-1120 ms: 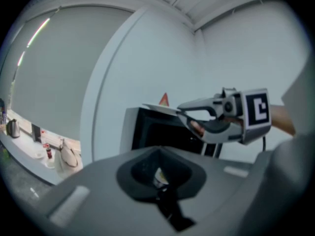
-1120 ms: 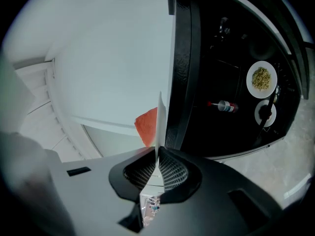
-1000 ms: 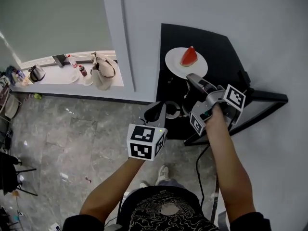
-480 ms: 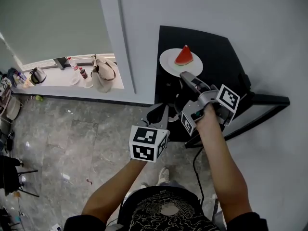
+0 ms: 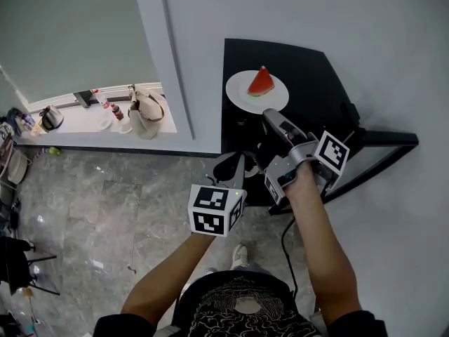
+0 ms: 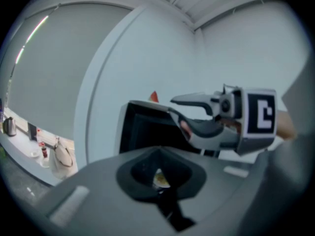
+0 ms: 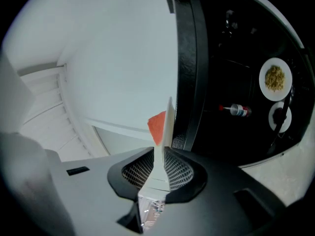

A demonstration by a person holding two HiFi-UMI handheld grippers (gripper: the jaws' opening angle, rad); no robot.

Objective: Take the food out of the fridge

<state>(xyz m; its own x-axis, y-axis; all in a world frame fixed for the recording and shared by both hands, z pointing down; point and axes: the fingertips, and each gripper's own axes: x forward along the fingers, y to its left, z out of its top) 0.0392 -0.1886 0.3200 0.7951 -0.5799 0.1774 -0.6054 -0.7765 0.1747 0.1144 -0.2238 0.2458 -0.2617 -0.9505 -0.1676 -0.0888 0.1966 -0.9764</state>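
The right gripper [image 5: 271, 116] has its jaws clamped on the near rim of a white plate [image 5: 241, 98], which lies straight ahead of them and edge-on in the right gripper view, a thin white line running out from between the pads. A red watermelon wedge [image 5: 262, 82] stands on the plate beyond the jaw tips, near the plate's middle. Seen from the head view, the plate sits level over the top of the black fridge [image 5: 312, 76]; whether it rests there or hangs just above cannot be told. The right forearm reaches forward and the gripper points away from the body toward the wall. The left gripper [image 5: 235, 163] is drawn back nearer the body, to the left of the right one at the fridge's front corner, jaws together and holding nothing. Off to the right of the right jaws, inside the open fridge, a plate of yellowish food [image 7: 275, 78] and a bottle [image 7: 236, 110] lie waiting, and the idle left gripper looks the likelier to fetch them.
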